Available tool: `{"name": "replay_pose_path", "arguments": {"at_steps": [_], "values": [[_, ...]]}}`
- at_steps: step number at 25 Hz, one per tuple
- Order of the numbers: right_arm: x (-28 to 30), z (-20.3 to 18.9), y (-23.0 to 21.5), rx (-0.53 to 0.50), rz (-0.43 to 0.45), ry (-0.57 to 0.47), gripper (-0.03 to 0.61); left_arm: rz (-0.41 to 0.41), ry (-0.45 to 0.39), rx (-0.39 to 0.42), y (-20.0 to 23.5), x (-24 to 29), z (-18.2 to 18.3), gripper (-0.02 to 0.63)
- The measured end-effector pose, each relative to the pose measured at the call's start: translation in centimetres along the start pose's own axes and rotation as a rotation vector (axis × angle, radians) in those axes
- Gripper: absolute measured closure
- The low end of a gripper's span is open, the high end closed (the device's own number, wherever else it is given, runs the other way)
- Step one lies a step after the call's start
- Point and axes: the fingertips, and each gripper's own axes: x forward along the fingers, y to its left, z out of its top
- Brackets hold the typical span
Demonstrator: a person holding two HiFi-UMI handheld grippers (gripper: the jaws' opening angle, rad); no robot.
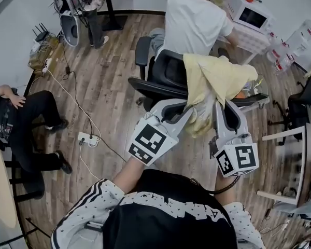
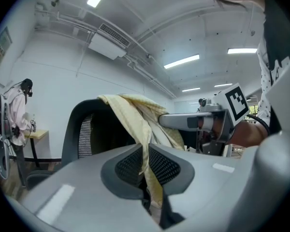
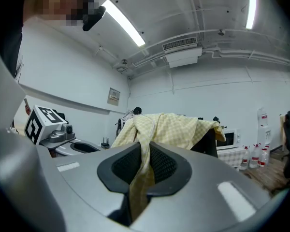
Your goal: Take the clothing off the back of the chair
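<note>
A pale yellow checked garment (image 1: 217, 82) hangs over the back of a black mesh office chair (image 1: 166, 74). Its lower hem droops between my two grippers. My left gripper (image 1: 189, 107) is shut on the hanging fabric; in the left gripper view the cloth (image 2: 145, 144) runs pinched between the dark pads. My right gripper (image 1: 220, 104) is shut on the garment's right side, and the cloth (image 3: 142, 166) is squeezed between its pads too. Both grippers point roughly level at the chair back (image 2: 87, 134). A person in a white shirt (image 1: 194, 22) sits in the chair.
A white desk with a microwave (image 1: 249, 14) stands beyond the chair. A power strip and cables (image 1: 88, 138) lie on the wooden floor at left. A seated person in black (image 1: 20, 118) is at far left. A second chair (image 1: 72, 19) stands at the back left, white furniture (image 1: 295, 154) at right.
</note>
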Motion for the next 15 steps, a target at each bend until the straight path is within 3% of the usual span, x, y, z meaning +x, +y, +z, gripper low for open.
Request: {"name": "replay_pose_path", "arguments": {"at_steps": [15], "values": [[-2.1, -0.5, 1.0, 0.008, 0.115, -0.01, 0.529, 0.129, 0.013, -0.008, -2.2, -2.0, -0.5, 0.58]]}}
